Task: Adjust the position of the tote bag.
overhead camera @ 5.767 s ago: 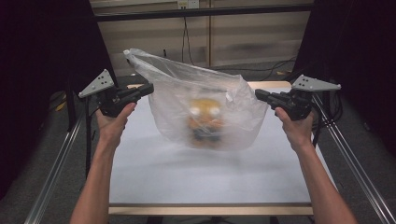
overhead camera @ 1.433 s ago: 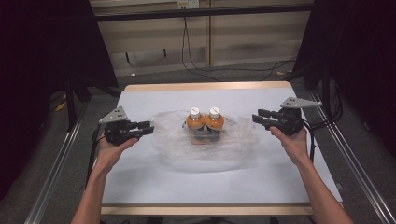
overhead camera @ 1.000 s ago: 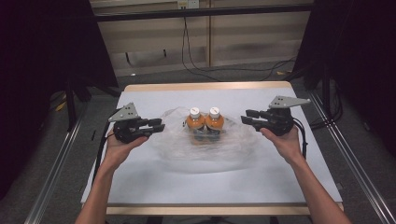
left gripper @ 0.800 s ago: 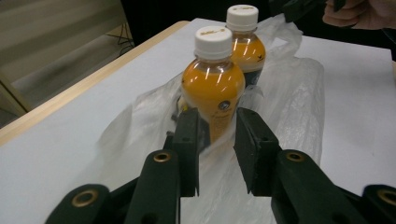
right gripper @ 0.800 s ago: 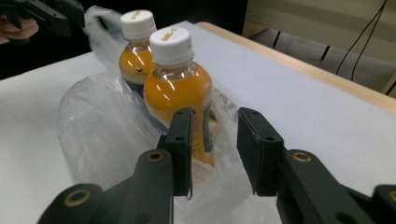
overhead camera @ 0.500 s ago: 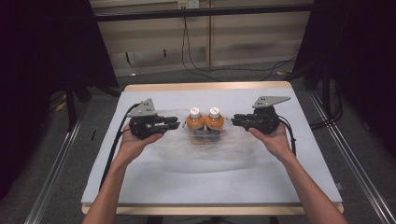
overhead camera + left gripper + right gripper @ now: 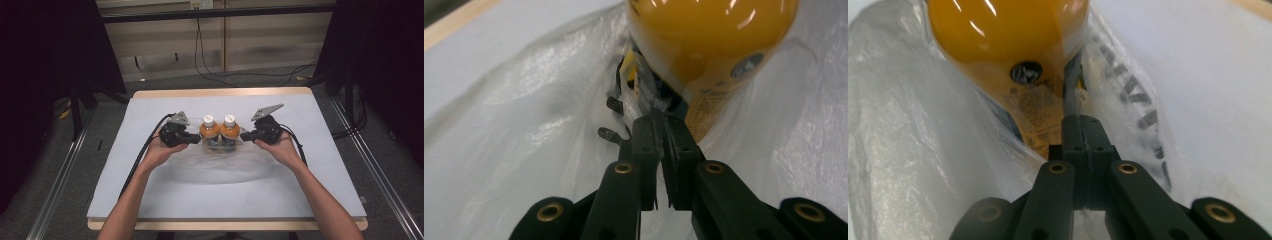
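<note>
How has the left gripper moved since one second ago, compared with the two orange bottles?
Yes. The left gripper has moved right, toward the two orange bottles, which stayed in place; it is now right beside them, over the plastic bag.

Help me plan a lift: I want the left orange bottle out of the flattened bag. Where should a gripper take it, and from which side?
Grip the left bottle at the narrow neck under its white cap, coming from above or from its free outer left. It stands upright, the body is wide and rounded, and the right bottle stands close against its inner side. The plastic bag lies low around the base.
</note>
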The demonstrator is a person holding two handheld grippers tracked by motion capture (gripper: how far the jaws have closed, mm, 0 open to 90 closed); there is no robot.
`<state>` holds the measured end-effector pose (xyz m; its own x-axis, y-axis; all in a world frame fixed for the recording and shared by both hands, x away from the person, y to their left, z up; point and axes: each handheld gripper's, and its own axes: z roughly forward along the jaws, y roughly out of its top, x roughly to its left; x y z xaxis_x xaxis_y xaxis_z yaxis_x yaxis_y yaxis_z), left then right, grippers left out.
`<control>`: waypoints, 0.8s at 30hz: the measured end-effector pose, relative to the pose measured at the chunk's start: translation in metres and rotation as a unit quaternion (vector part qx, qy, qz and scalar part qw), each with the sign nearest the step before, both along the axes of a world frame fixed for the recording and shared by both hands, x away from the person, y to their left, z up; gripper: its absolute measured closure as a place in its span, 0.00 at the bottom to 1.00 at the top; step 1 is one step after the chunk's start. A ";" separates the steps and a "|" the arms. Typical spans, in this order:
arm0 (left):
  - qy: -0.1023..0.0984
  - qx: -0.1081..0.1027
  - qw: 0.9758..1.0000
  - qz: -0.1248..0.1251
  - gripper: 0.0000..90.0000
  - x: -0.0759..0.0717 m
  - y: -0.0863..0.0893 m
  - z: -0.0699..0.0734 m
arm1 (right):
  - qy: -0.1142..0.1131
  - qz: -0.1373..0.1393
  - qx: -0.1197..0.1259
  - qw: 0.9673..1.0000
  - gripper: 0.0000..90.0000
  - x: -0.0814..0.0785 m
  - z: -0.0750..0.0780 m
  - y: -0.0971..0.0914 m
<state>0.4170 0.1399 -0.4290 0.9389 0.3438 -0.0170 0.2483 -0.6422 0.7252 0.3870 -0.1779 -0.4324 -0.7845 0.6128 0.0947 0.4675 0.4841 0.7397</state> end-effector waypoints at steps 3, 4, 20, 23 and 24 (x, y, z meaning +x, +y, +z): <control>0.008 0.022 1.000 -0.011 0.94 -0.001 -0.003 -0.007 | 0.013 0.008 -0.013 1.000 1.00 0.002 -0.006 0.004; 0.006 0.028 1.000 -0.008 0.94 -0.001 -0.004 -0.009 | 0.013 0.008 -0.013 1.000 1.00 0.002 -0.006 0.004; 0.017 0.107 0.994 -0.004 0.97 0.001 -0.006 -0.037 | 0.069 0.023 -0.087 0.993 1.00 0.010 -0.038 0.013; 0.028 0.106 0.994 0.000 0.97 0.002 0.002 -0.037 | 0.064 0.030 -0.107 0.992 1.00 0.006 -0.036 0.011; 0.028 0.105 0.994 0.001 0.97 0.002 0.004 -0.037 | 0.067 0.031 -0.116 0.991 1.00 0.005 -0.034 0.010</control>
<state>0.4195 0.1440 -0.4663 0.9379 0.3469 0.0033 0.2857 -0.7776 0.5601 0.3916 -0.1675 -0.4668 -0.8116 0.5809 0.0620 0.5172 0.6651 0.5387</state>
